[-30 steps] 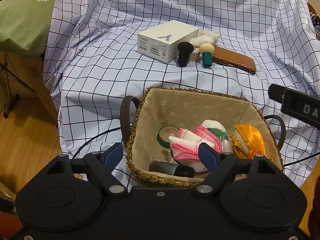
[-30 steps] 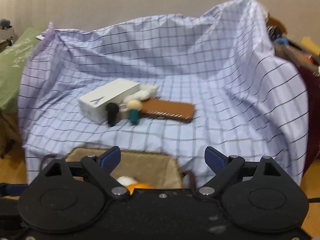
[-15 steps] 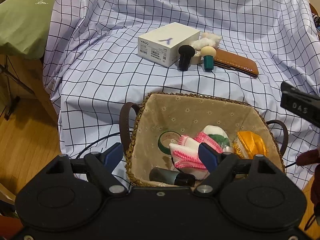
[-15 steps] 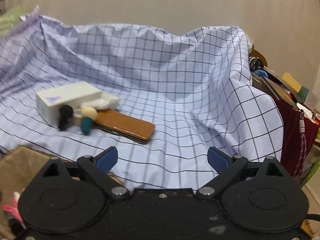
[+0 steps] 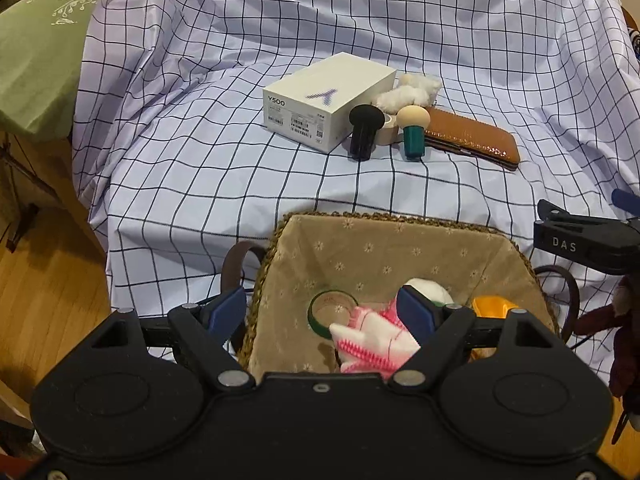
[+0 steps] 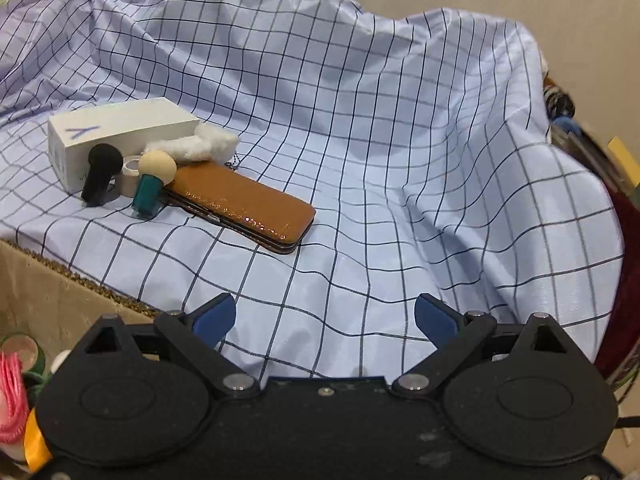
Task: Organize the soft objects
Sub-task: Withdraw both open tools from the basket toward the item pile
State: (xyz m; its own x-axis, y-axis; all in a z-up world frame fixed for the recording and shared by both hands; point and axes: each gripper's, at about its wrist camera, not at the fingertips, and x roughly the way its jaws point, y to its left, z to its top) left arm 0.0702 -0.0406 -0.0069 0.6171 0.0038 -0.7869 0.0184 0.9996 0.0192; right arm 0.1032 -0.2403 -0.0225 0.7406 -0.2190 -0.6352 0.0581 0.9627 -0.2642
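— Both claws, our left claw (image 5: 322,312) and right claw (image 6: 325,320), gape wide, gripping nothing.
— We see the checked cloth (image 6: 360,120) over the table, the lined basket (image 5: 384,248) at its near edge.
— Mid-table sit a white box (image 5: 328,98), brown case (image 6: 244,210), cotton fluff (image 6: 200,143), two sponge puffs.
— A pink-and-white cloth (image 5: 372,340) lies in the basket.

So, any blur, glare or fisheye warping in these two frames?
Left wrist: sharp; the checked cloth lines bow toward the edges; specks of glare on the brown case. Right wrist: softer, smeared clutter at the right edge; the same bowing.
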